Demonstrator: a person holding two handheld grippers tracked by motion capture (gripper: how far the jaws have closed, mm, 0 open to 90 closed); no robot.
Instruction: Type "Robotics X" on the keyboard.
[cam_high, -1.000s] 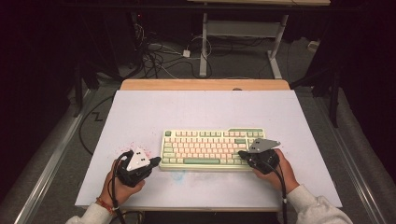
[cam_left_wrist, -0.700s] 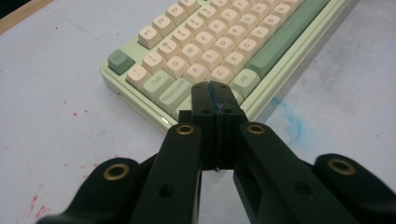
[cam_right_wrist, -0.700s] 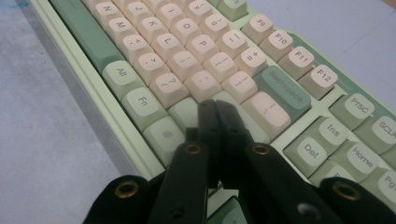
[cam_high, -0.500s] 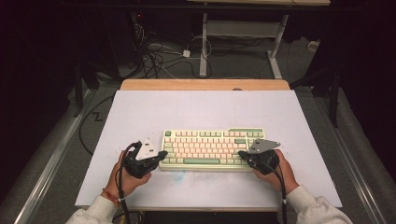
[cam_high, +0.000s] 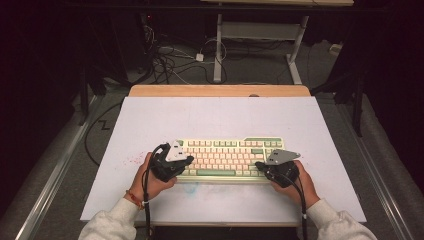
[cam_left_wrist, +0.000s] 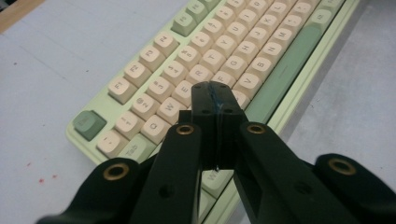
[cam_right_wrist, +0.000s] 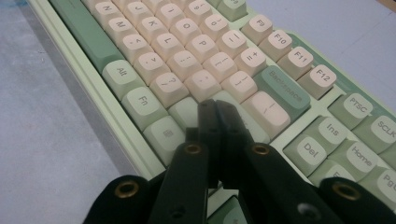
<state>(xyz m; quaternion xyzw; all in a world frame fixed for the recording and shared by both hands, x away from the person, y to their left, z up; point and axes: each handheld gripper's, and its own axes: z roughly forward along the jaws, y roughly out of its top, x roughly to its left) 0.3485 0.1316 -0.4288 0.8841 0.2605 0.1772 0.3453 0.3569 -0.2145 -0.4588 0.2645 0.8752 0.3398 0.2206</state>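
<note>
On white surface (cam_high: 150, 120): keyboard (cam_high: 227, 157); left claw (cam_left_wrist: 215, 100) closed over E/D keys, right claw (cam_right_wrist: 215, 119) closed near Backspace, Fn, Alt.
</note>
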